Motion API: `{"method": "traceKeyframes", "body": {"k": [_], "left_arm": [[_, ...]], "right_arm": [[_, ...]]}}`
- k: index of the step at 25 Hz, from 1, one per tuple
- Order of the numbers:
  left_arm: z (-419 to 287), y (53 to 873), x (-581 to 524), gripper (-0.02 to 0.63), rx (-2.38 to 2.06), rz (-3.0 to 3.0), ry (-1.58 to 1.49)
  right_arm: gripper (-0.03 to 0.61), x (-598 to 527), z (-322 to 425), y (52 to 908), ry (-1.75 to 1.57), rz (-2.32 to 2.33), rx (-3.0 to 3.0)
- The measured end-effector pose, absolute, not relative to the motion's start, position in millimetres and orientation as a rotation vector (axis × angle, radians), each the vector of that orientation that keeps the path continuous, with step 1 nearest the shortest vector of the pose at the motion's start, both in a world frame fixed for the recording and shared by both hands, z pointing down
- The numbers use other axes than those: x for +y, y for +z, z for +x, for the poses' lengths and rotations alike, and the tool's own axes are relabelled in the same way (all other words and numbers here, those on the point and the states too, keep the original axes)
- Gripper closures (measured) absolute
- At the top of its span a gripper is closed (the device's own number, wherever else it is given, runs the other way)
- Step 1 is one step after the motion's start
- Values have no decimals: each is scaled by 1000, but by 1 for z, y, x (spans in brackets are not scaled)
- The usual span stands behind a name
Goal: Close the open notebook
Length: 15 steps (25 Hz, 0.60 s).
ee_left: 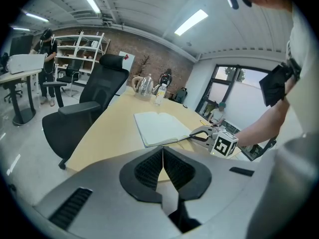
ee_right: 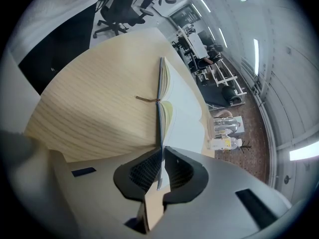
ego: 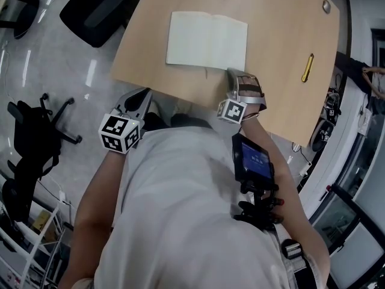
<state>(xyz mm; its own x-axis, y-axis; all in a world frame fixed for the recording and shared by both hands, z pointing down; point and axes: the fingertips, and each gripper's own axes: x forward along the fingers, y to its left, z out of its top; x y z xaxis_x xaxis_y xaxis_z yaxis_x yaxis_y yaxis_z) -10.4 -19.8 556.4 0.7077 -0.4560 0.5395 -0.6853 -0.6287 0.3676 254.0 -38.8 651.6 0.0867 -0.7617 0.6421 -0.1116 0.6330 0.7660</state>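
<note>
White notebook (ego: 207, 40), tan wood-grain table (ego: 283, 53), possibly yellow pen (ego: 307, 68).

Even lighting was supplied by ceiling strip lights (ee_left: 192, 22); glare was noted on the floor (ego: 90, 74); gripper views were fisheye-distorted, vignetted.

Premises: an open-plan office. Evidence follows.

- A large pale wood worktop (ego: 283, 53) of meeting-table form carries an open notebook (ego: 207, 40).
- A black high-backed swivel chair (ee_left: 94, 101) stands at the worktop's left side.
- Another wheeled chair (ego: 36, 131) stands on the polished grey floor (ego: 36, 65), off the worktop's near left corner.
- Beyond the worktop's far end are white open shelving (ee_left: 82, 46) and a brick wall (ee_left: 154, 56).
- Well off to its left stands a second desk (ee_left: 20, 76).
- To its right are glazed partitions (ee_left: 234, 93).
- Strip lights (ee_left: 192, 21) run overhead.
</note>
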Motion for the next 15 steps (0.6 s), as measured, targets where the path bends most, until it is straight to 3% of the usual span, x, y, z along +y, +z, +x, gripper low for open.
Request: {"method": "traceKeyframes", "body": {"k": [15], "left_arm": [[-5,555,-9,604,-839,2367,467]], "right_arm": [[550,-40,240,618,-761,571,-1327]]}}
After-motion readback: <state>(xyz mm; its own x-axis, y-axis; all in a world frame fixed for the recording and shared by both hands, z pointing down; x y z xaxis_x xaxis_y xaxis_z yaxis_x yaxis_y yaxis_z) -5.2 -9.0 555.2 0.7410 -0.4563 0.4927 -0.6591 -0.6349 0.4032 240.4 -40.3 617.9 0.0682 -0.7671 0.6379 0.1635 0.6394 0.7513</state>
